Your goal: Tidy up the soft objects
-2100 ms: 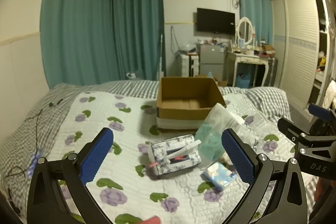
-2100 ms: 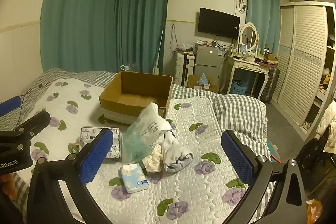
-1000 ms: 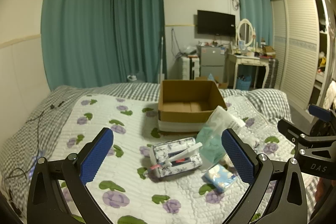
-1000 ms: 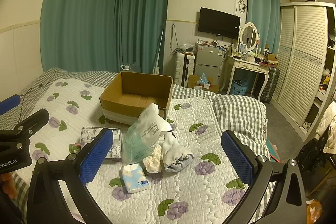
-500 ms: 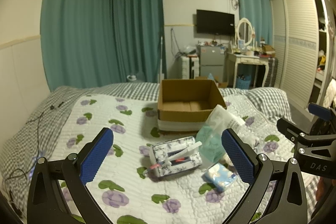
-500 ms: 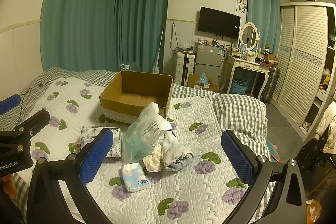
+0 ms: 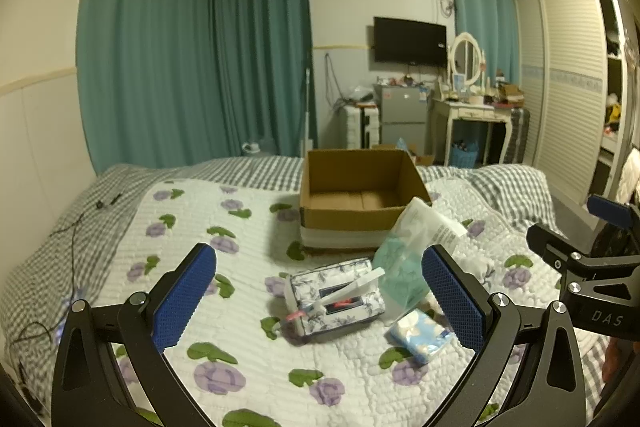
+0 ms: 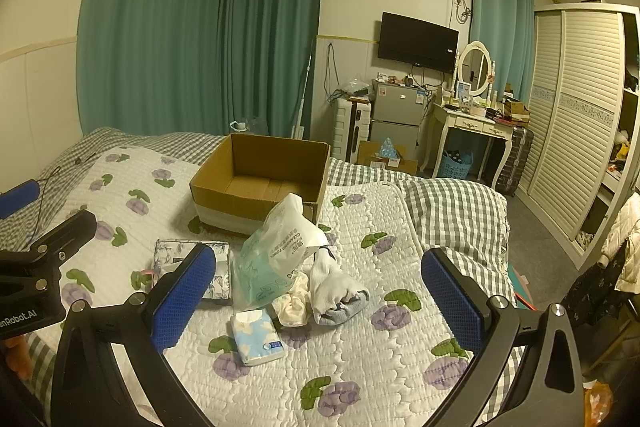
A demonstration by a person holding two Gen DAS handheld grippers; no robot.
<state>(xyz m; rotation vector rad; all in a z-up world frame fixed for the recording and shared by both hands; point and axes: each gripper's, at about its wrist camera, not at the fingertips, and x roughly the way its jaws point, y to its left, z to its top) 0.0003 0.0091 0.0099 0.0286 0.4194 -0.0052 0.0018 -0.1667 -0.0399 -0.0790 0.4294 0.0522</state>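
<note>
- The soft things lie clustered on the floral quilt (image 8: 360, 359) just before the open brown cardboard box (image 8: 256, 187): a floral fabric tissue pouch (image 7: 334, 301), a translucent green-white plastic bag (image 8: 276, 255), a small blue tissue pack (image 8: 258, 335) and rolled white socks (image 8: 336, 291).
- The left gripper (image 7: 320, 301) and the right gripper (image 8: 318, 301) both hover spread wide, holding nothing.
- Best to lower squarely over one item and pinch its middle.

Black tongs (image 7: 319, 301) with blue dimpled pads (image 7: 185, 299).

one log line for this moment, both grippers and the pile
left gripper: open, above quilt | right gripper: open, holding nothing | cardboard box: empty | tissue pack, plastic bag, floral tissue box: on quilt
</note>
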